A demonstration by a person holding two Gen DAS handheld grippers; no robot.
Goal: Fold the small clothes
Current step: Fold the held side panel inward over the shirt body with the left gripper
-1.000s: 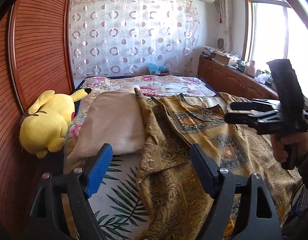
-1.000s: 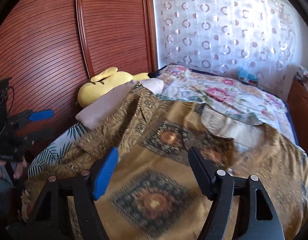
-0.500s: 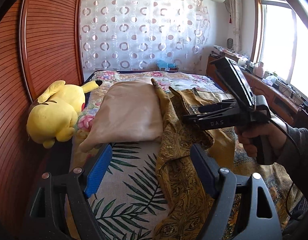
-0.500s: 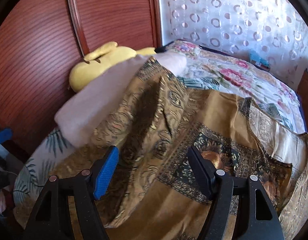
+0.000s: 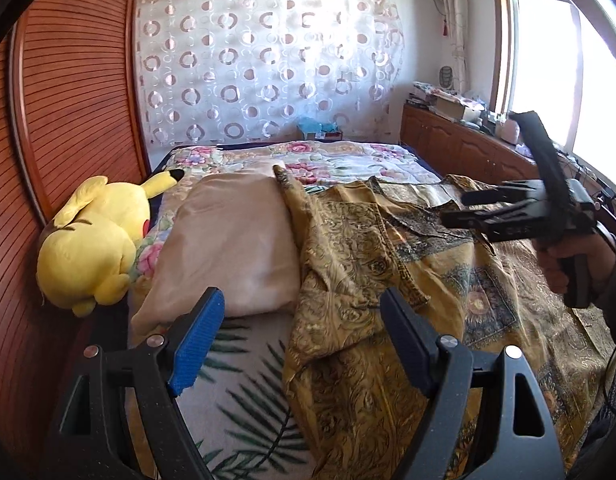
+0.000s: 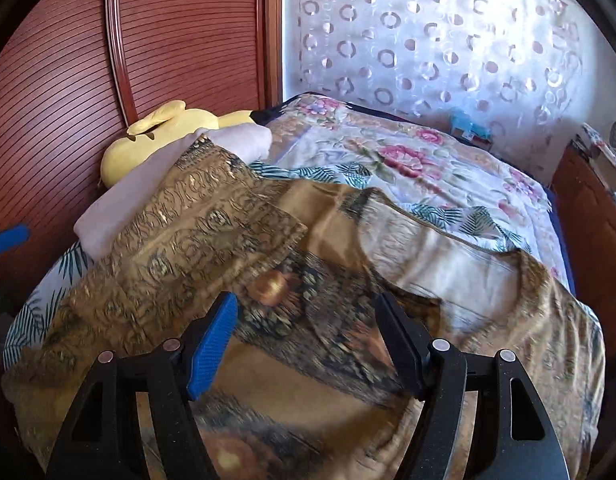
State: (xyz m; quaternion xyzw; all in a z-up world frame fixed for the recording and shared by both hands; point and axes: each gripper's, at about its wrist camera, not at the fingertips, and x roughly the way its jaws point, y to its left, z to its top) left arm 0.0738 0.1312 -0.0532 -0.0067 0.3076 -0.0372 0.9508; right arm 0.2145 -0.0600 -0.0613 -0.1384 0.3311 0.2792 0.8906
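1. Left wrist view: the left gripper (image 5: pixel 300 344) at lower centre stands wide apart, holding nothing, poised above the rumpled edge of the gold patterned garment (image 5: pixel 347 264), likely to pick a hem. The garment sprawls over the bed (image 5: pixel 339 160), its sleeve draped on a beige pillow (image 5: pixel 228 240); a yellow plush toy (image 5: pixel 92 248) sits at left. The right gripper (image 5: pixel 519 216) hovers at right.
2. Right wrist view: the right gripper (image 6: pixel 308 344) is equally spread and empty above the thin, silky garment (image 6: pixel 212 240), spread flat for folding

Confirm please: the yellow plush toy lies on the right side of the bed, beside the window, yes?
Not right. The yellow plush toy lies on the left side of the bed, beside the wooden wardrobe, as the left wrist view shows.
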